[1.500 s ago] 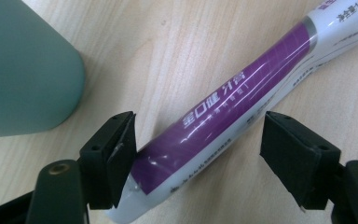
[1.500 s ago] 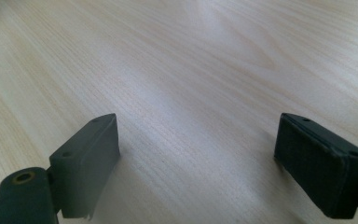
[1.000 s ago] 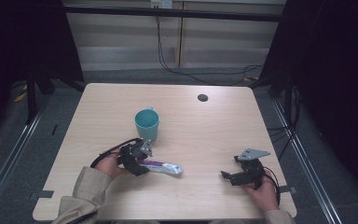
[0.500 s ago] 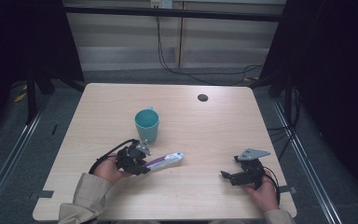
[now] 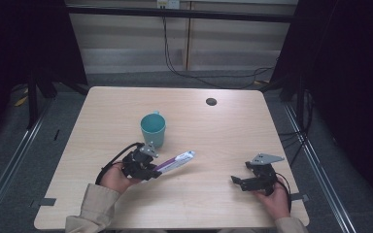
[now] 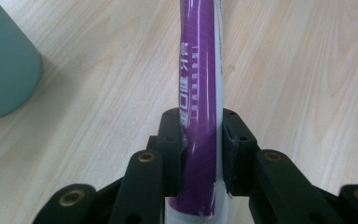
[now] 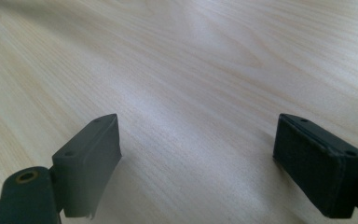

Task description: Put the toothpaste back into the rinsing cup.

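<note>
Left tool (image 6: 200,140) clamps purple tube (image 6: 200,84); high view adds teal cup (image 5: 153,128).

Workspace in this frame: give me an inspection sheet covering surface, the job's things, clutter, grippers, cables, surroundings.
Surface: light wooden table, with a dark round spot near the far edge.
Job's things: purple tube clamped at one end, the other end pointing out; teal cup upright just beyond it.
Clutter: nothing seen.
Grippers: left gripper has just been closing, pads pressing the tube; right gripper open over bare wood.
Cables: black cable trailing from the left gripper; wall cables behind the table.
Surroundings: dark curtains, grey floor.
</note>
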`<state>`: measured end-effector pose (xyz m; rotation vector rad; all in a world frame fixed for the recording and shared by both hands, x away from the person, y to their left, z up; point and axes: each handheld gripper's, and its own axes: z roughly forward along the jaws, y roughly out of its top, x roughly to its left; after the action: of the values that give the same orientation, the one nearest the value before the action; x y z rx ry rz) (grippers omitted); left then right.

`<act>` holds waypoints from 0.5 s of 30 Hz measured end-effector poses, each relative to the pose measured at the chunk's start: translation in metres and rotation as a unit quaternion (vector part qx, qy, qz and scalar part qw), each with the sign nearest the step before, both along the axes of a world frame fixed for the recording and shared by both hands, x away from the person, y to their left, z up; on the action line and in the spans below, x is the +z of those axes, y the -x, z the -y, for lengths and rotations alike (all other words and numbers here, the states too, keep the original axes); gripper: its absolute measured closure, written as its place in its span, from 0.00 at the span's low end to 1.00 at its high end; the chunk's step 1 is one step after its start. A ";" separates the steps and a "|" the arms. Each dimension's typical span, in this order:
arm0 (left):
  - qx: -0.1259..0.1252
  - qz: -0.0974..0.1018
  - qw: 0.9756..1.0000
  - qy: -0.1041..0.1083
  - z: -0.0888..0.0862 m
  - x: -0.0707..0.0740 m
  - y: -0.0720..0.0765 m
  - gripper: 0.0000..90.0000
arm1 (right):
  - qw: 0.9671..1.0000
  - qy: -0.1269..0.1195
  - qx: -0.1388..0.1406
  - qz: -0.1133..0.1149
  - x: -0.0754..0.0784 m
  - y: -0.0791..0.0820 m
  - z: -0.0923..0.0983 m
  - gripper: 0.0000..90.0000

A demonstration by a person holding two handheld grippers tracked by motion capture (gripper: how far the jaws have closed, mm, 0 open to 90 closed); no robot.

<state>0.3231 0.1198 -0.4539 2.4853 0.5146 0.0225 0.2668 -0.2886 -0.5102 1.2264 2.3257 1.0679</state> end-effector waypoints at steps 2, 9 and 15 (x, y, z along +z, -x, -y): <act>0.004 0.005 1.000 0.015 0.000 0.005 -0.001 0.82 | 1.000 -0.010 -0.006 -0.007 0.003 0.000 0.000 0.16; 0.020 0.013 0.998 0.050 0.001 0.015 0.000 0.82 | 1.000 -0.014 0.014 0.000 0.014 -0.002 -0.014 0.17; 0.030 0.020 0.997 0.071 0.005 0.019 0.001 0.82 | 0.999 -0.029 0.043 -0.009 0.023 -0.007 -0.039 0.22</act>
<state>0.3224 0.1147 -0.4350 2.3257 0.5545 0.0580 0.2738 -0.2499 -0.4871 1.1701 2.3960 1.1660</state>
